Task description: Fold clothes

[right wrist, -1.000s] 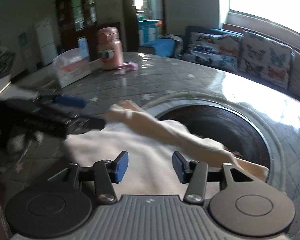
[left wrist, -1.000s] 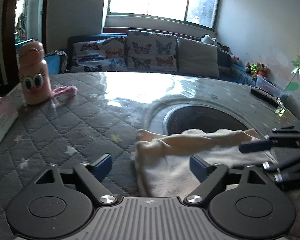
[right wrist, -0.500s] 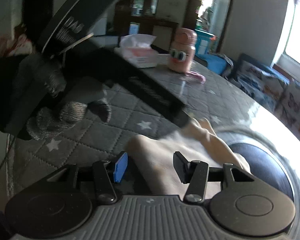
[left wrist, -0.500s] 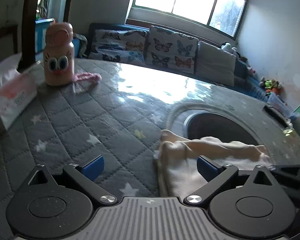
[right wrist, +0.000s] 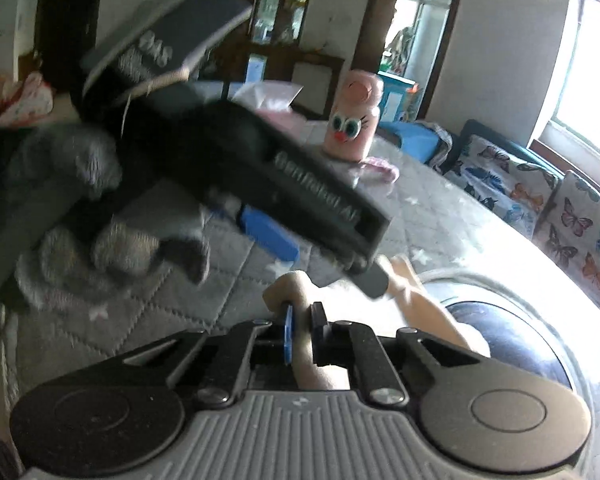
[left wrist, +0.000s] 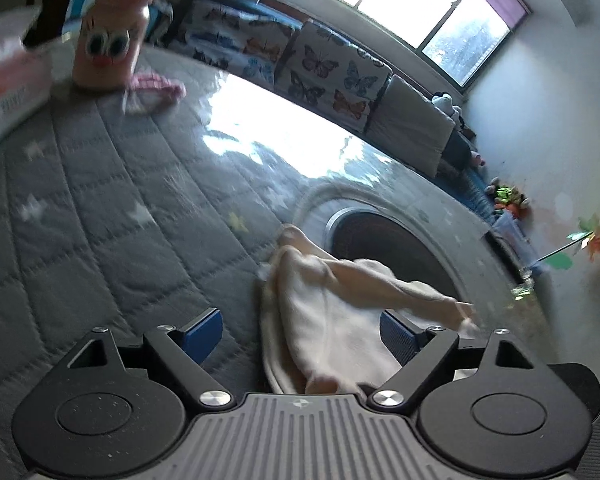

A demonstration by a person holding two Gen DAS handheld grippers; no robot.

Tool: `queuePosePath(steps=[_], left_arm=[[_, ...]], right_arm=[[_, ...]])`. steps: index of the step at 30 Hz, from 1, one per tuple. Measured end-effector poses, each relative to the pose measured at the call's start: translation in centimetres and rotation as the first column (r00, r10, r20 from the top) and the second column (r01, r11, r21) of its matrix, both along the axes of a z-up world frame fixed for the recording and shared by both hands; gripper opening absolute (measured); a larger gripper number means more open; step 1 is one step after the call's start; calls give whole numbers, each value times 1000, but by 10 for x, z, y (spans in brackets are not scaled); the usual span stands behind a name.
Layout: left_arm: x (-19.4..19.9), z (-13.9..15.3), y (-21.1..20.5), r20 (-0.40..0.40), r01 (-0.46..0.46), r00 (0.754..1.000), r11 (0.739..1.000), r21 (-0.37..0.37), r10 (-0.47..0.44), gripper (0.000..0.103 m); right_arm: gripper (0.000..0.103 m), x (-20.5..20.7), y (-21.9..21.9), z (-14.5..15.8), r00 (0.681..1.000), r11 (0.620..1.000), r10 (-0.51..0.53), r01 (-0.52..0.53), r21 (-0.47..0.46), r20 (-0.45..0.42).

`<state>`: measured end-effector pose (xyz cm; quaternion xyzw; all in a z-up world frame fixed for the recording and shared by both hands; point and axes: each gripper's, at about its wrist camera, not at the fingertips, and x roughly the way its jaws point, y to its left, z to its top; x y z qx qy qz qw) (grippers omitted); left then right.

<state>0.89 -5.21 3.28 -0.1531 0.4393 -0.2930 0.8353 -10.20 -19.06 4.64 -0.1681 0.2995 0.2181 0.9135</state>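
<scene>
We see right gripper [right wrist: 301, 330] clamped on cream soft cloth [left wrist: 332, 320] – left gripper [left wrist: 302, 330] wide, just been closing, straddling cloth edge, angled down.

Cream garment [left wrist: 332, 312]: one, lying partly over the round dark inset [left wrist: 396, 240] of the counter [left wrist: 100, 216], of which inset there is one.
Claws: two, the left claw [left wrist: 300, 330] and the right claw [right wrist: 301, 330].
Gloved hand [right wrist: 80, 216]: one, grey knit, in the right wrist view.
Pink bottle with cartoon eyes [left wrist: 110, 36]: one.
Pink cord or strap [left wrist: 160, 86] beside the bottle: one.
Tissue pack [left wrist: 8, 80]: one.
Butterfly-print cushions [left wrist: 332, 76]: at least two in the left wrist view; blur hides the exact count.
Plain grey cushion [left wrist: 416, 120]: one.
Paper pinwheel [left wrist: 588, 240]: one.
Window [left wrist: 400, 0]: one.
</scene>
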Motion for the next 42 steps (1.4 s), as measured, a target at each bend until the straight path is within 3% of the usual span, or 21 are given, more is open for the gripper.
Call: queuePosePath(steps=[5,9,15,21,25,29,34,36,42], left_arm=[[5,-8,-6,-93,-6,996,999,-50,2,68],[9,-17,-6,-152,-34,988,996,-84,21,41],[8,-21,-4,-180,-69,982,994,-87,52,21],[5,-21,-4,-162,-67,985,995,-74,54,18],[3,-21,-2,-153,-62,987,996,-67,51,18],[3,-22,-1,-148,-60,988,996,-66,50,18],[3,-21,-5,-137,-55,990,997,-55,47,18],[3,-20,-6,-135,-53,990,997,-52,46,19],[3,-19,-9,-120,-45,992,998,-35,41,19]], right_arm=[[7,-7,-12,10,1000,999,-14,14,51,15],[7,-16,-18,13,1000,997,-7,6,75,18],[10,-25,-19,10,1000,996,4,-5,85,14],[18,-40,-47,18,999,992,-51,50,114,13],[20,-40,-85,14,981,974,-192,192,121,-14],[26,-30,-129,-1,929,924,-365,369,105,-56],[30,-18,-190,-25,832,819,-531,552,155,-158],[39,-21,-208,-33,803,780,-562,594,196,-196],[46,-27,-217,-36,792,763,-583,610,214,-182]])
